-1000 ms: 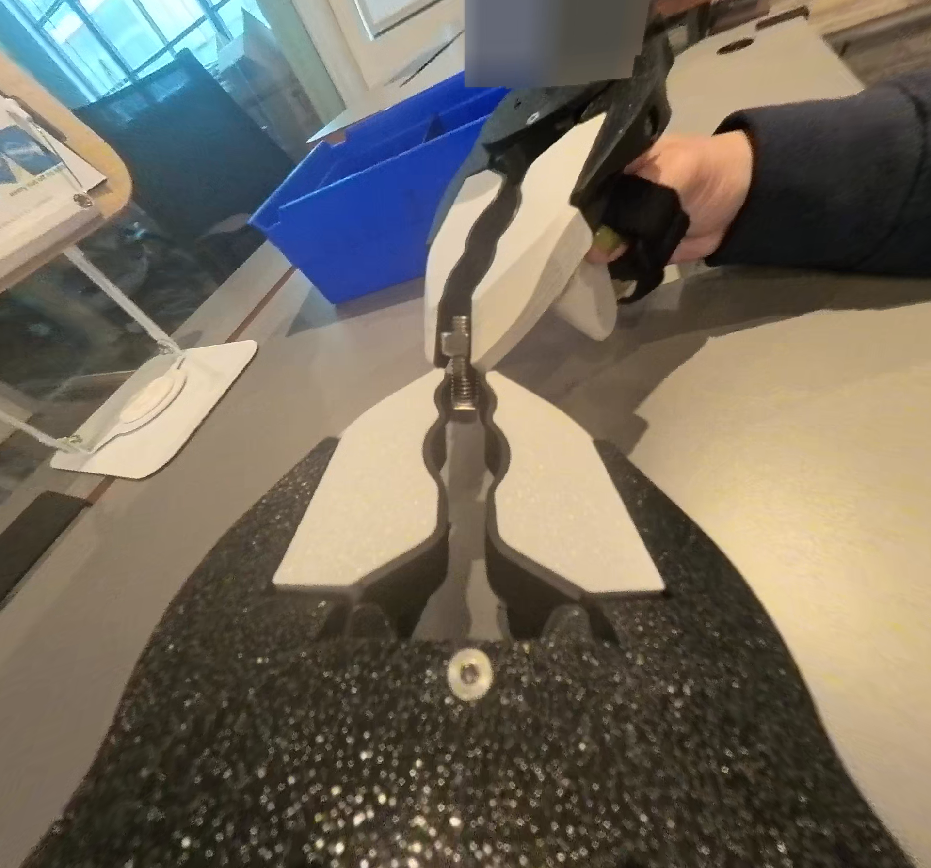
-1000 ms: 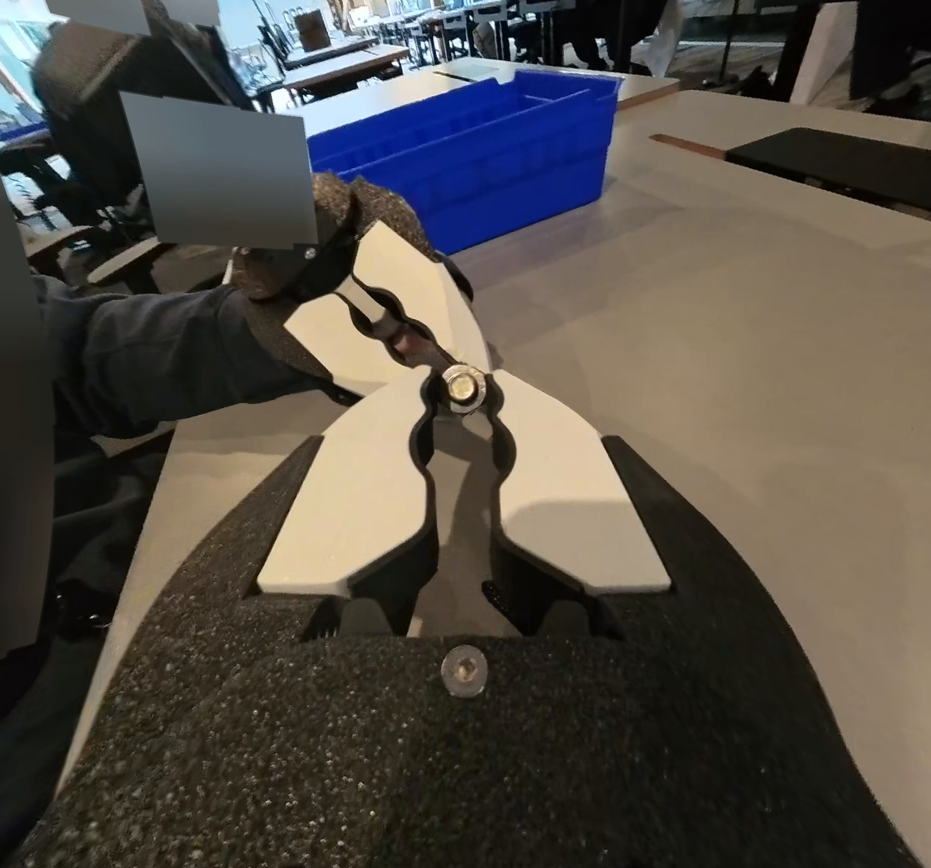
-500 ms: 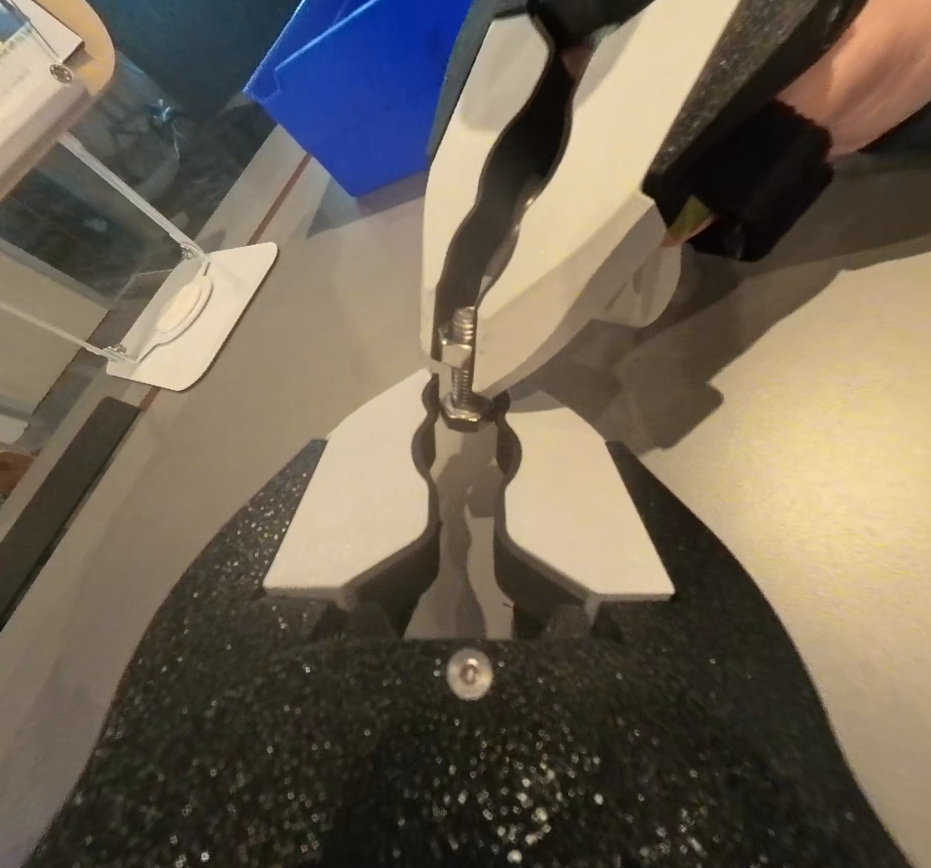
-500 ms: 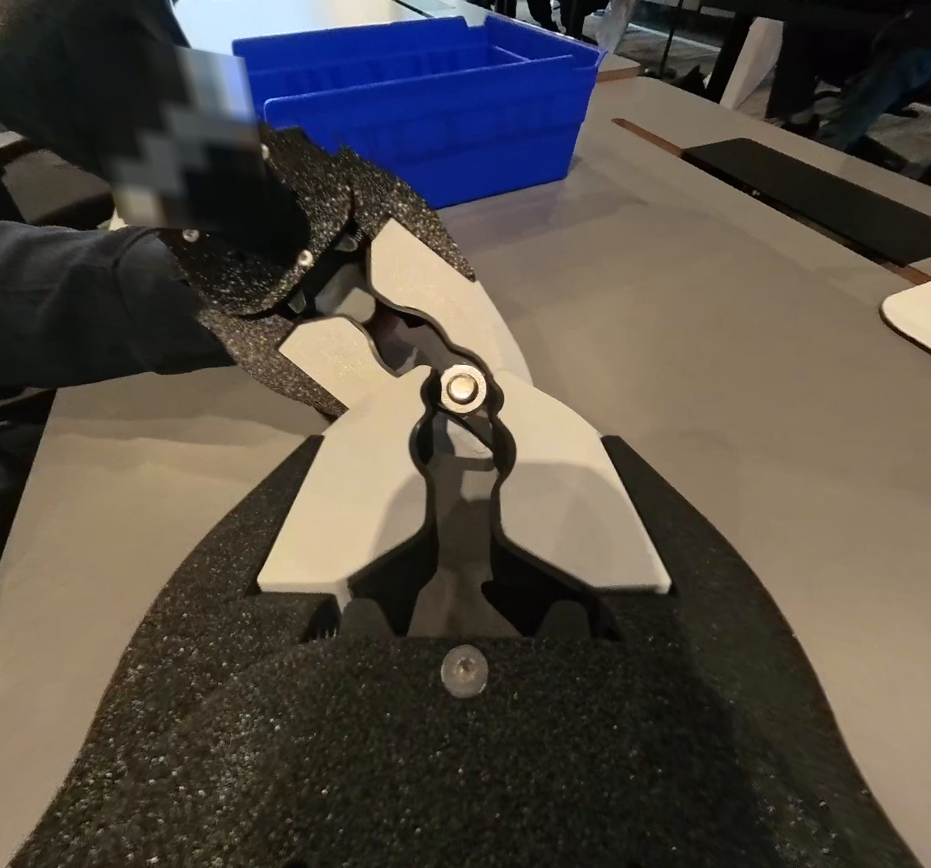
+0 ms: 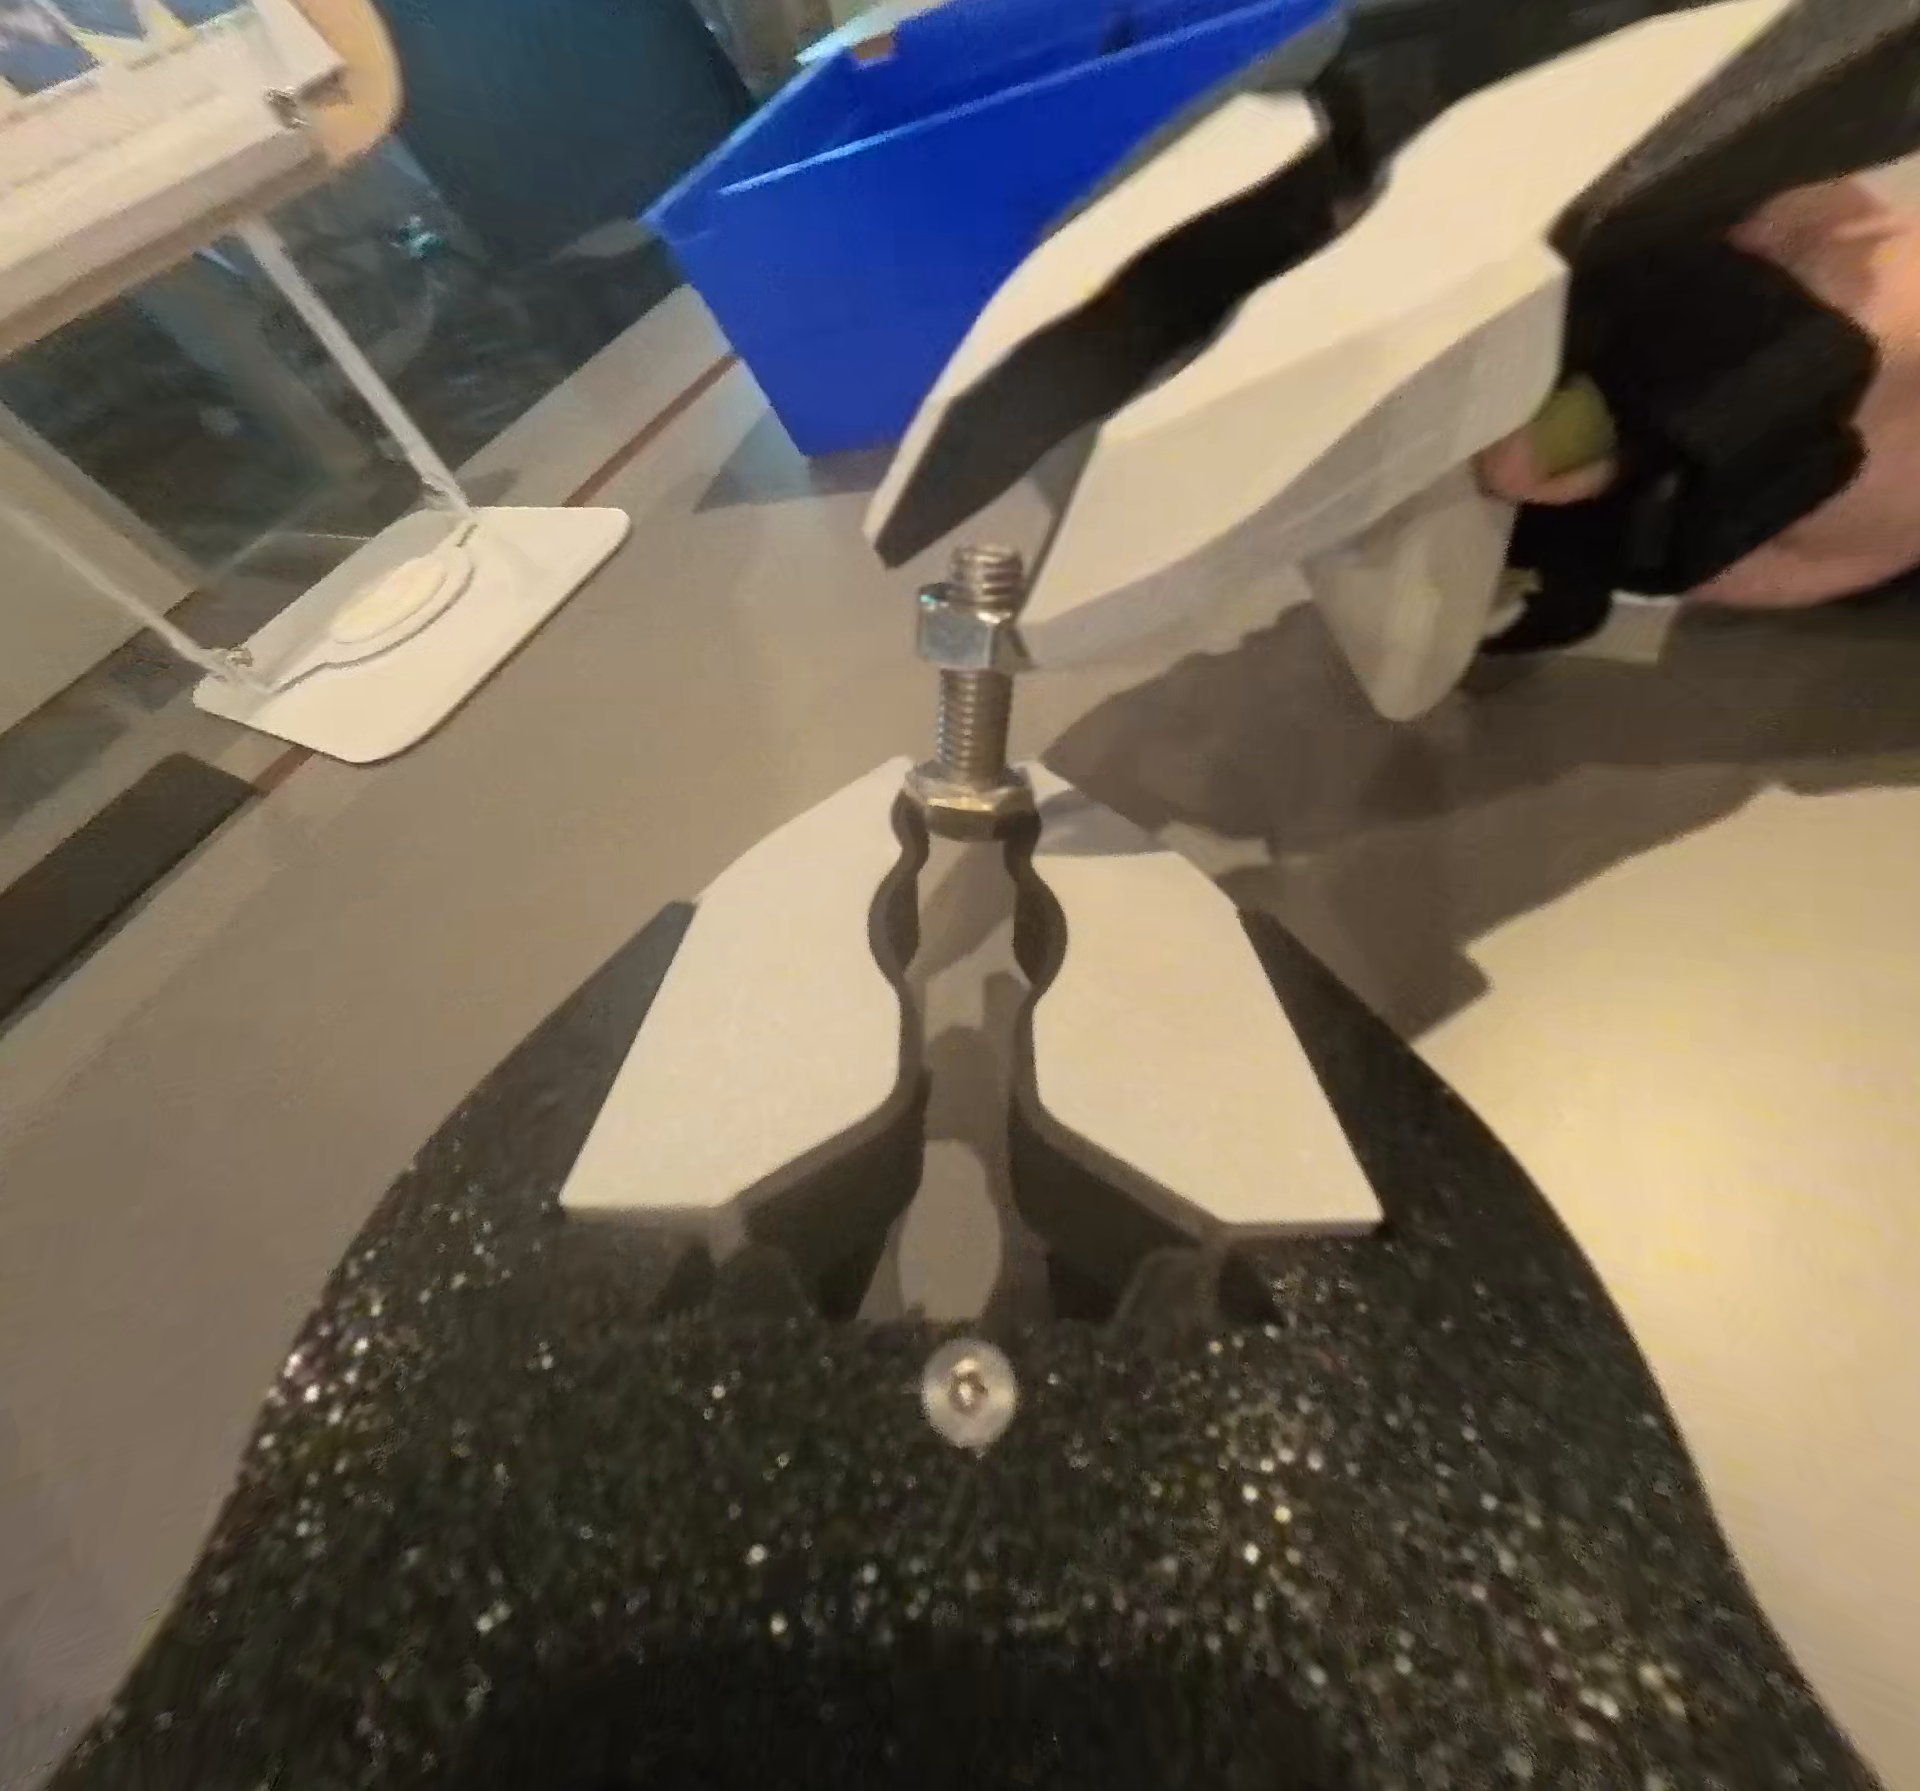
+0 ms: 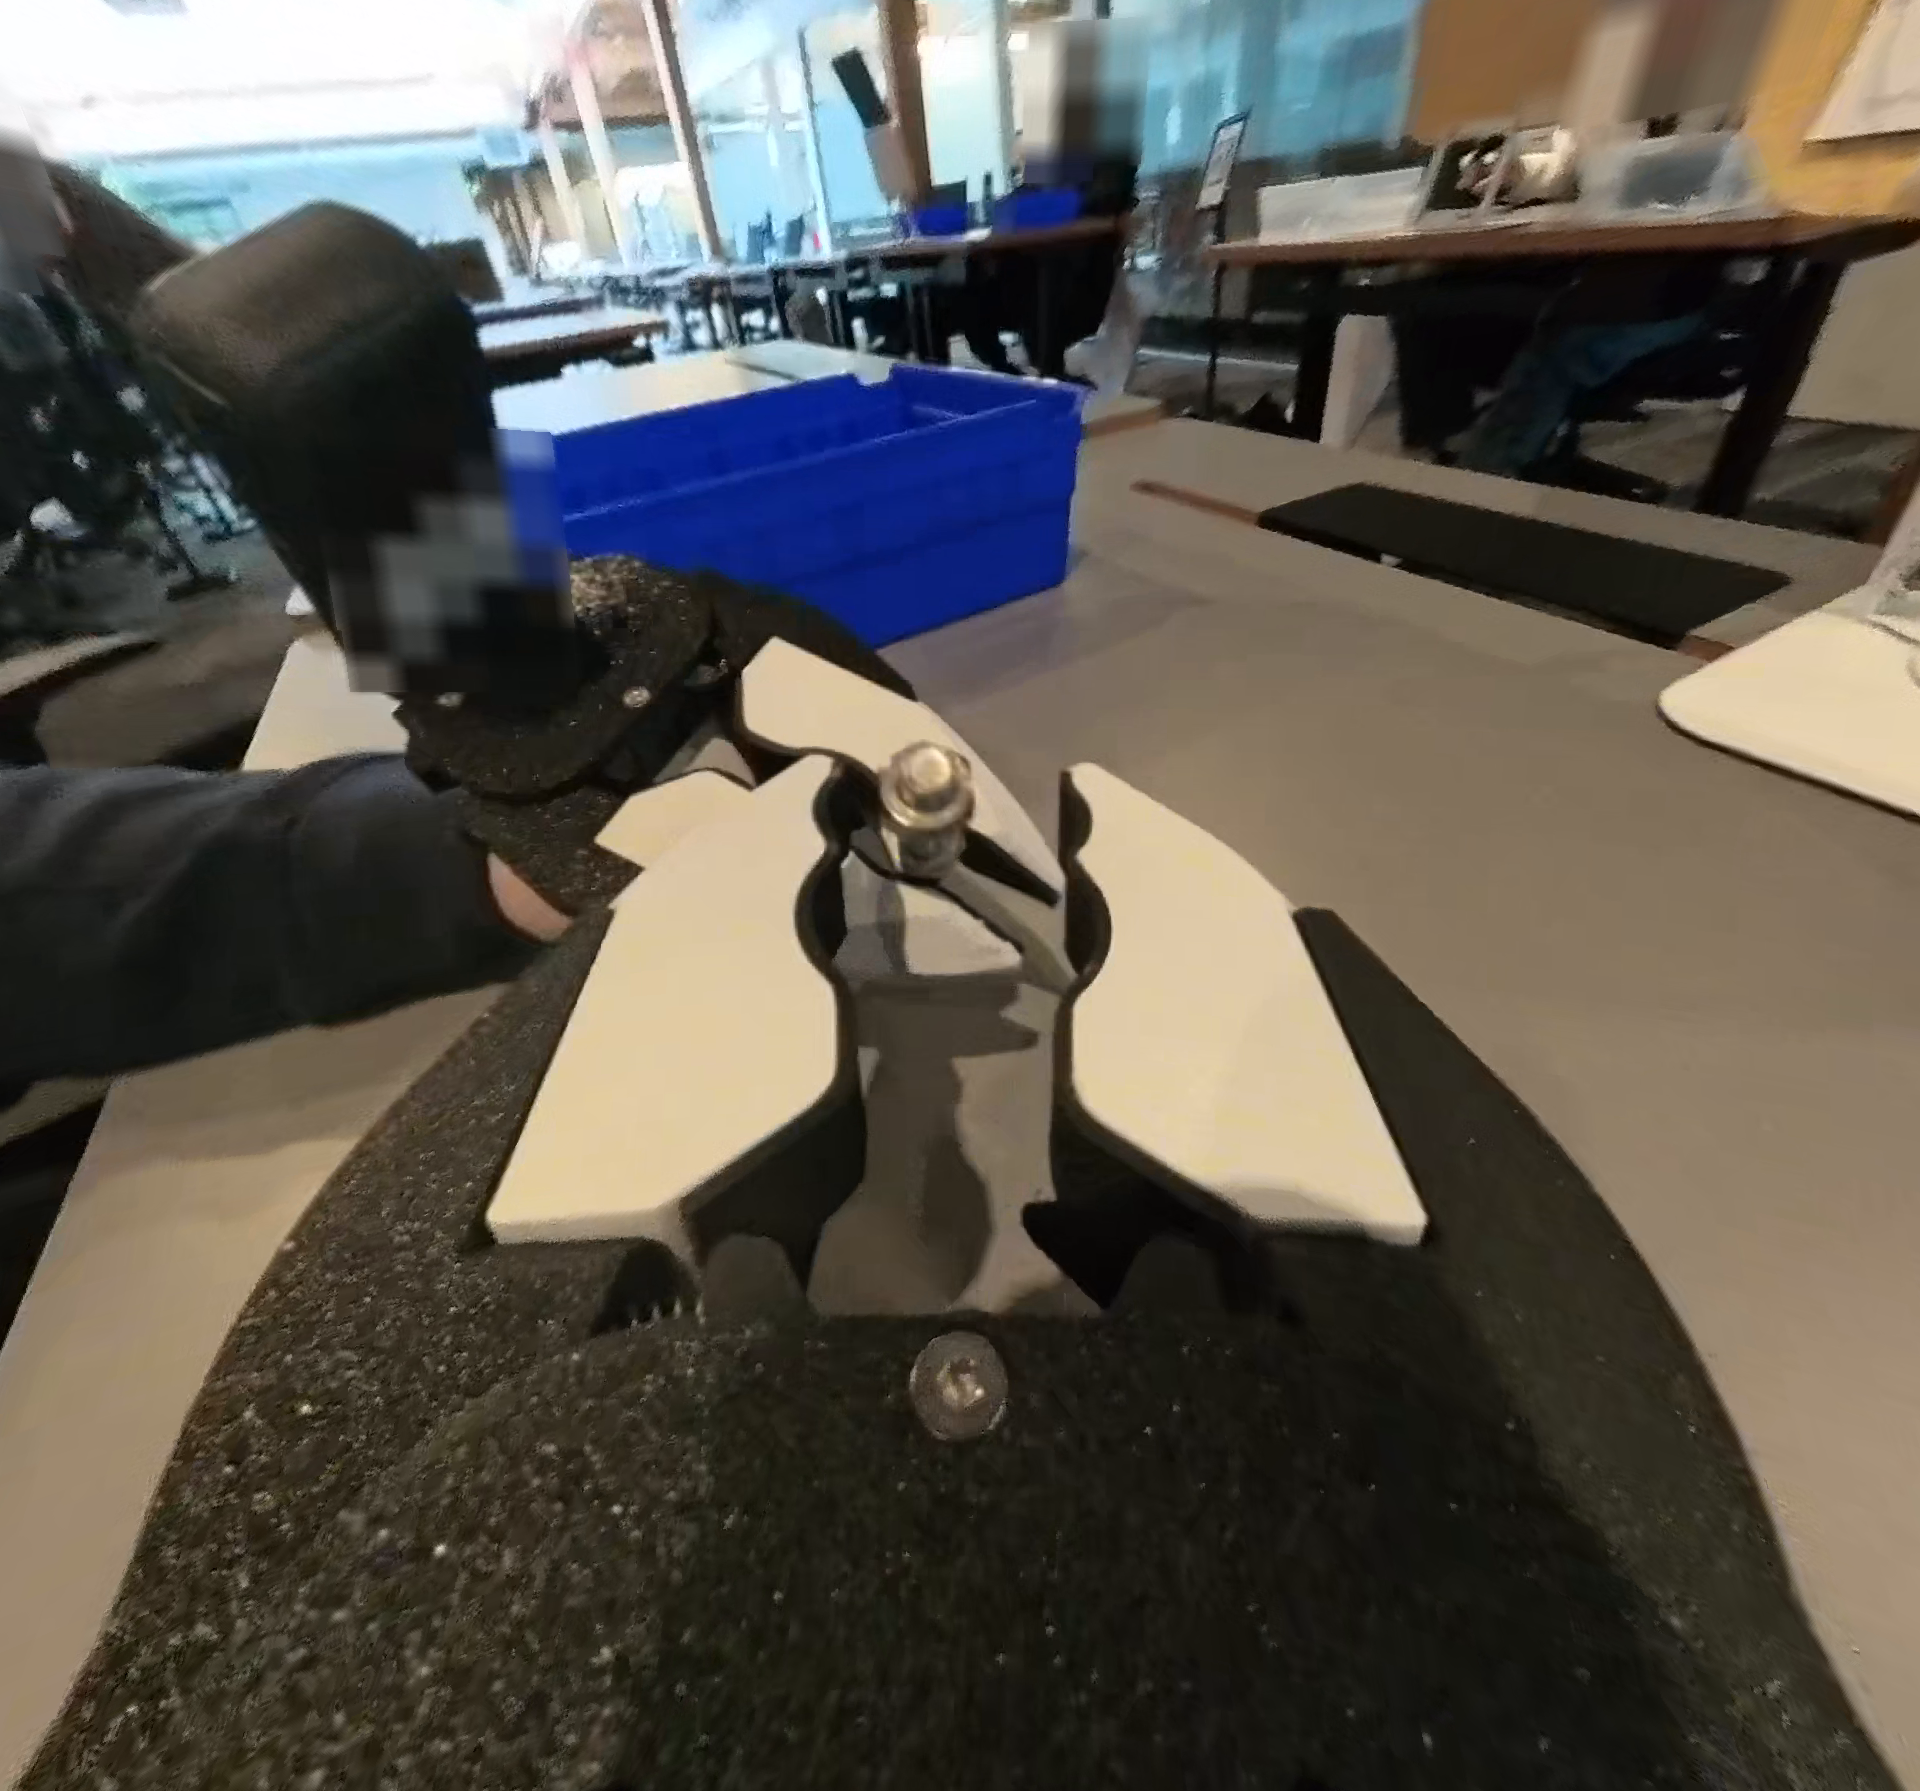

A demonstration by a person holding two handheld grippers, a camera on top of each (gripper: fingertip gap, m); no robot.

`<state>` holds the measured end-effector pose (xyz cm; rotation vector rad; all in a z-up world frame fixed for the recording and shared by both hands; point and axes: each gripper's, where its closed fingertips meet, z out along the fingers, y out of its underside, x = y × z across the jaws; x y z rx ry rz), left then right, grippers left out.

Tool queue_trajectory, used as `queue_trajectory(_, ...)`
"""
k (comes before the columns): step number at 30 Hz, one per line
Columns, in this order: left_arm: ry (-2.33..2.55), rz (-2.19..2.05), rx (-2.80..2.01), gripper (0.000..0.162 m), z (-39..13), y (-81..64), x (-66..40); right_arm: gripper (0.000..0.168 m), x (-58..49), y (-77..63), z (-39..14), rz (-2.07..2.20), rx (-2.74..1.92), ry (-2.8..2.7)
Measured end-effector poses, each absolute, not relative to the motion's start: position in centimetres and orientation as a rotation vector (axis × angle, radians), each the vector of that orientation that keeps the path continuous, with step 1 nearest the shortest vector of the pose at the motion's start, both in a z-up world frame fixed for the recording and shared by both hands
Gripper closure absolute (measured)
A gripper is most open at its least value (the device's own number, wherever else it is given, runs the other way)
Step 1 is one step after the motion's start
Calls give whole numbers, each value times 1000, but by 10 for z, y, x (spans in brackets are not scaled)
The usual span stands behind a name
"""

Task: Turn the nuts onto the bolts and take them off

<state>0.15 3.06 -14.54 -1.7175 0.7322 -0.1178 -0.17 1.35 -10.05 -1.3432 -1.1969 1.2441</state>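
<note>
In the left wrist view the left gripper has its fingertips pinched on the hexagonal head of the bolt, which stands upright above the grey bench, with the nut threaded near its top and the right gripper spread around that end, one finger beside the nut. In the right wrist view the right gripper is parted wide with the bolt and nut between its fingertips but not clamped. The blue bin sits toward the bench's far edge.
</note>
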Motion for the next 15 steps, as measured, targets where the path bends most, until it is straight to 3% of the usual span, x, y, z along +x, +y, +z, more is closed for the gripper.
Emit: queue_trajectory(15, 697, -134, -1740, 149, -146, 33, -3, 139, -11, 10, -98, 1200, -1278, -1123)
